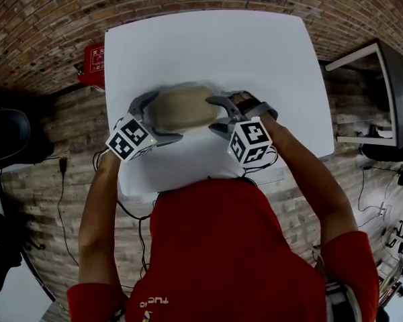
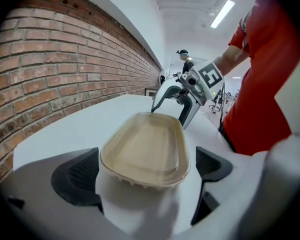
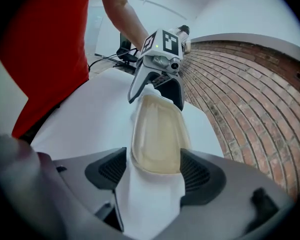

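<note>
A beige oblong container (image 1: 181,108) with a clear lid lies lengthwise between my two grippers over the white table (image 1: 208,45). My left gripper (image 1: 158,119) straddles its left end and my right gripper (image 1: 218,116) its right end. In the left gripper view the container (image 2: 145,151) fills the gap of the left gripper (image 2: 145,171), both pads close against its sides, with the right gripper (image 2: 190,91) at the far end. In the right gripper view the right gripper (image 3: 154,171) pinches the near end of the container (image 3: 157,134), and the left gripper (image 3: 157,79) clasps the far end.
A brick wall runs along the table's far side. A red box (image 1: 94,66) stands on the floor by the table's left corner. A black chair (image 1: 7,136) is at the left and a white-framed stand (image 1: 383,92) at the right. Cables (image 1: 60,180) trail over the floor.
</note>
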Demonstrator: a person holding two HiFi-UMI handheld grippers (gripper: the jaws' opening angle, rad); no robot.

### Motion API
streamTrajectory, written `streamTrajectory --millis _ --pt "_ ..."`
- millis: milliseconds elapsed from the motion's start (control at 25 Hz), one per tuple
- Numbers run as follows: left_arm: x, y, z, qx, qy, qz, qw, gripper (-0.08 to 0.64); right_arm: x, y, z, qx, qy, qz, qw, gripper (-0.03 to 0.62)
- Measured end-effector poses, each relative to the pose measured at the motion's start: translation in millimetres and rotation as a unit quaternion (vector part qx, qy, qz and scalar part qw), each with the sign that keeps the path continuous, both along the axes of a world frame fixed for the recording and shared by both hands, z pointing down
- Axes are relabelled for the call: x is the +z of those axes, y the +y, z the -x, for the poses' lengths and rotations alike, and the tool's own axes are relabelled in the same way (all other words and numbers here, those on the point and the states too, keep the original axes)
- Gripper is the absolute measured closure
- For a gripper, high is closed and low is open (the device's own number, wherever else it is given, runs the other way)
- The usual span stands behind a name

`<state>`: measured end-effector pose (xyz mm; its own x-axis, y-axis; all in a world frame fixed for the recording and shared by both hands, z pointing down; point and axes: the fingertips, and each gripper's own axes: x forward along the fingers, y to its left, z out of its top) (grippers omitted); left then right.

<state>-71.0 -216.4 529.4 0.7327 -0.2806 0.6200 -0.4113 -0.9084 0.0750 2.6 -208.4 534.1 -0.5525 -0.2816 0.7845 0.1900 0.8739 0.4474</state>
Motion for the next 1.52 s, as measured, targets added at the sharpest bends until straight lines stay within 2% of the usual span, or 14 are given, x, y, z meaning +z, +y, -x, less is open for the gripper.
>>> streamTrajectory --millis 200,400,520,600,720,960,1160,1320,1400,1520 --pt "3 -5 3 0.016 -0.006 0.004 0.9999 -0.012 6 -5 3 -0.013 0.011 -0.018 1.000 0.291" --pt "1 -17 10 0.002 0.004 -0.005 1.0000 -0.012 6 -9 9 -0.023 0.007 -0.032 0.999 0.293" --pt "5 -12 7 0.019 0.001 0.002 0.9998 -0.012 6 -10 9 -0.023 0.008 -0.027 0.999 0.293" --pt "6 -11 8 0.024 -0.008 -0.008 0.9997 -0.011 7 -10 9 -0.025 0.014 -0.015 0.999 0.293" --pt "9 -14 9 0.022 -0.038 -0.038 0.9983 -0.009 8 -10 6 -0.031 0.033 0.022 0.999 0.293" --pt "10 -16 10 0.022 -0.079 -0.063 0.9946 0.002 1 -10 5 -0.033 0.062 0.117 0.991 0.295" --pt "11 -18 11 0.025 -0.099 -0.078 0.9917 0.023 -6 -10 9 -0.023 0.053 0.203 0.977 0.295" --pt "13 -19 12 0.021 -0.103 -0.080 0.9912 0.026 -25 -11 13 0.018 0.013 0.288 0.957 0.295" --pt "13 -19 12 0.019 -0.101 -0.079 0.9916 0.025 -30 -12 13 0.024 0.008 0.285 0.958 0.293" --pt "12 -19 12 0.015 -0.098 -0.076 0.9922 0.025 -21 -10 12 0.004 0.033 0.205 0.978 0.293"
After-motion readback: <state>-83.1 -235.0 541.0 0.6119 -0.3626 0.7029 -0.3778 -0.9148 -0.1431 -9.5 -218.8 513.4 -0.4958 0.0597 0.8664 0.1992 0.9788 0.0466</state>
